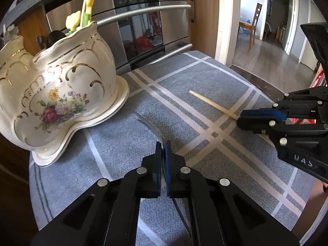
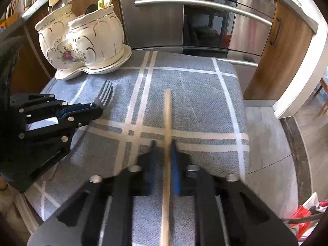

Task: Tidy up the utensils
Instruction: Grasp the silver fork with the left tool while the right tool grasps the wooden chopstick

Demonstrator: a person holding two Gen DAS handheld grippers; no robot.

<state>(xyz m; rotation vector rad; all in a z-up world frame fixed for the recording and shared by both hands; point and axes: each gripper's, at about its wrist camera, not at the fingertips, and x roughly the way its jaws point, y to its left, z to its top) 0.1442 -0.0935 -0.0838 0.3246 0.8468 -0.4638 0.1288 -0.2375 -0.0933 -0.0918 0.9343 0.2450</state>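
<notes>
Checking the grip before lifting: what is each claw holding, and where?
Left claw pinches the fork by its handle; right claw clamps the wooden stick partway along its length.

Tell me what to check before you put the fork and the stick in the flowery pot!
1. Left gripper shut on the fork: ok.
2. Right gripper shut on the wooden stick: ok.
3. Stick gripped firmly enough not to slip: cannot tell, that view is blurred.
4. Flowery pot upright on its saucer: ok.
5. Room left in the pot among the yellow utensils: cannot tell, the inside is hidden.
6. Grippers apart from each other over the cloth: ok.
</notes>
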